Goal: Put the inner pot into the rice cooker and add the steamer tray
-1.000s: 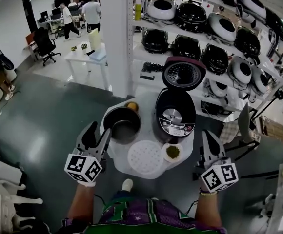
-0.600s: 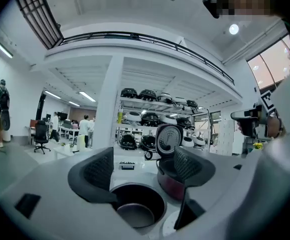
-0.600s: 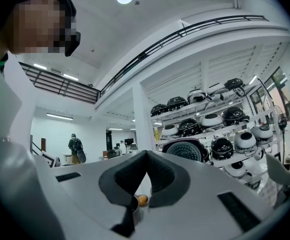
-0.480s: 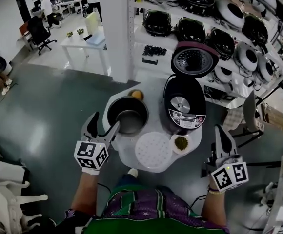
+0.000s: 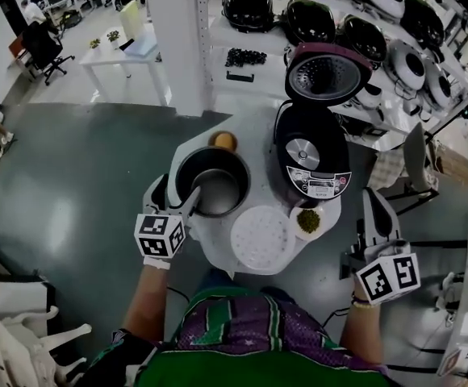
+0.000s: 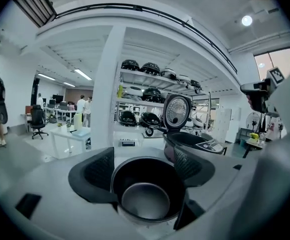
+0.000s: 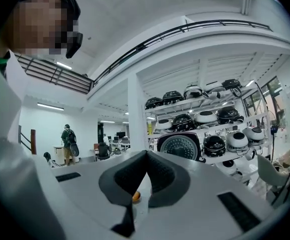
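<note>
The dark inner pot (image 5: 212, 190) stands empty on the small round white table (image 5: 218, 252), left of the open black rice cooker (image 5: 311, 164), whose lid (image 5: 327, 72) is up. A white perforated steamer tray (image 5: 262, 238) lies flat in front of them. My left gripper (image 5: 175, 197) is open wide at the pot's near left rim. In the left gripper view the pot (image 6: 147, 194) fills the gap ahead of the left gripper (image 6: 144, 166), and the pads do not press on it. My right gripper (image 5: 377, 208) is shut and empty, off the table's right edge. In its own view the right gripper (image 7: 146, 171) points toward the cooker lid (image 7: 180, 146).
A small bowl of green food (image 5: 308, 220) sits by the cooker's front. An orange object (image 5: 223, 141) lies behind the pot. Shelves (image 5: 242, 31) with several rice cookers and a white column (image 5: 173, 39) stand behind the table. A chair (image 5: 411, 168) is at right.
My left gripper has come down and forward to the pot's rim, and its jaws have spread wider. The right gripper has shifted slightly and stays shut.
</note>
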A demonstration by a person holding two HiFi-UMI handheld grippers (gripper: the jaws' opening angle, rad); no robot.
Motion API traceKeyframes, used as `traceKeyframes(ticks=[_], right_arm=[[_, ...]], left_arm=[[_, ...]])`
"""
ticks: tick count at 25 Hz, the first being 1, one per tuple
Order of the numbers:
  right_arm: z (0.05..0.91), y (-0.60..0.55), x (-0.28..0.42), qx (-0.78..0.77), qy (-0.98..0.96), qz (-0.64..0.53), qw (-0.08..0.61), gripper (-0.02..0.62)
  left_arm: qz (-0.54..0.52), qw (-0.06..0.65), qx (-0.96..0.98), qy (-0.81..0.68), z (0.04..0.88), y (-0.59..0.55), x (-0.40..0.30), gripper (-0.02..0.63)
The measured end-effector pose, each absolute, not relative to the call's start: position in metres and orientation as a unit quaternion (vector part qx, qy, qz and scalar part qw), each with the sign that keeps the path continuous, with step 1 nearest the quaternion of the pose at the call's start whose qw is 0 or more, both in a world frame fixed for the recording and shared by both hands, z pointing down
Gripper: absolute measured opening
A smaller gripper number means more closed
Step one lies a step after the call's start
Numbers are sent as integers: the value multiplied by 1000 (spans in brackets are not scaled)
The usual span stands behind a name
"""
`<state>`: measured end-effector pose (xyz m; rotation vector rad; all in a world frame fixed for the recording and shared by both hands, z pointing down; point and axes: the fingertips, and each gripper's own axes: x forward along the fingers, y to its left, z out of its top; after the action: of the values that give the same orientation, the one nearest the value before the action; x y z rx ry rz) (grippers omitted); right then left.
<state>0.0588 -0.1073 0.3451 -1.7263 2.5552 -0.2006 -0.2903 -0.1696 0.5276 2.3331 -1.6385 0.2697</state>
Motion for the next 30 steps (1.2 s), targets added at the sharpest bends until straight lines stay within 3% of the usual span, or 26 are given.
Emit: traceKeyframes(ticks=[18, 30], right_arm=[[382, -148, 49, -605, 791, -89, -3, 6], [401, -160, 39, -607, 789, -84, -51, 6]], left_arm=[[185, 192, 794, -546, 639, -251, -324, 379], [200, 264, 773, -541, 690, -271, -332, 374]])
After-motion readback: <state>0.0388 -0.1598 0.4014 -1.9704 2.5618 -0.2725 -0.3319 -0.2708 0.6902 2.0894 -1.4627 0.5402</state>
